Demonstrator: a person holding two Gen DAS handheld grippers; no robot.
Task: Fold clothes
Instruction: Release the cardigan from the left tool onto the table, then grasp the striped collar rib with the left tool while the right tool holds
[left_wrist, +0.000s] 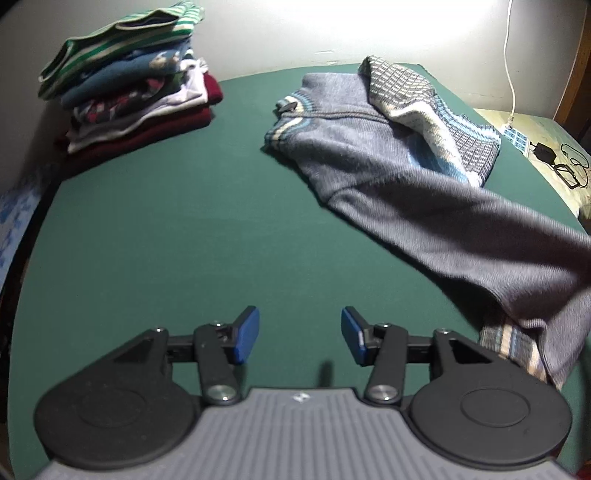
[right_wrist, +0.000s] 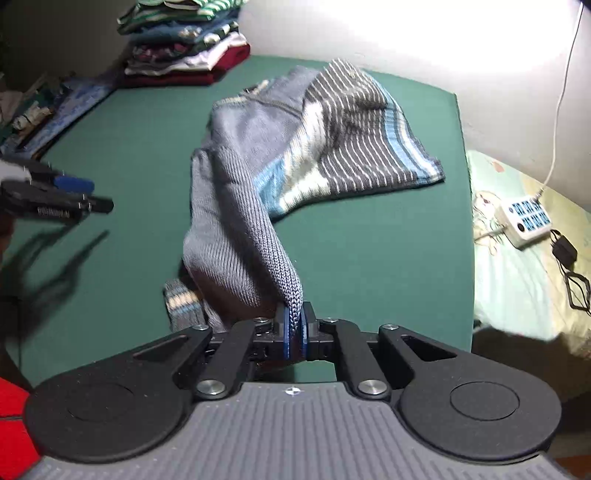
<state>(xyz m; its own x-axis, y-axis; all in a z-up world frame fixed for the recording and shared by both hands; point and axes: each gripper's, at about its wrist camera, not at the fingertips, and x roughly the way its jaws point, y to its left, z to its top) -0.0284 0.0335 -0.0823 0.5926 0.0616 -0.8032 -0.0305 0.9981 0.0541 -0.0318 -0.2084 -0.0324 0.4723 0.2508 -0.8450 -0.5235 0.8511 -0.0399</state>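
Observation:
A grey-blue knitted sweater (left_wrist: 354, 147) with striped cuffs and hem lies partly folded on the green table (left_wrist: 166, 229). One sleeve (right_wrist: 236, 236) is lifted off the cloth, and my right gripper (right_wrist: 294, 328) is shut on its knit just above the striped cuff (right_wrist: 183, 301). In the left wrist view that sleeve (left_wrist: 480, 236) stretches toward the lower right. My left gripper (left_wrist: 300, 334) hovers open over bare green cloth, left of the sleeve, nothing between its blue pads. It also shows at the left edge of the right wrist view as the left gripper (right_wrist: 70, 195).
A stack of folded clothes (left_wrist: 129, 85) stands at the table's far left corner. A white power strip (right_wrist: 524, 219), a black charger (right_wrist: 563, 251) and cables lie on the bed right of the table. A white wall backs the table.

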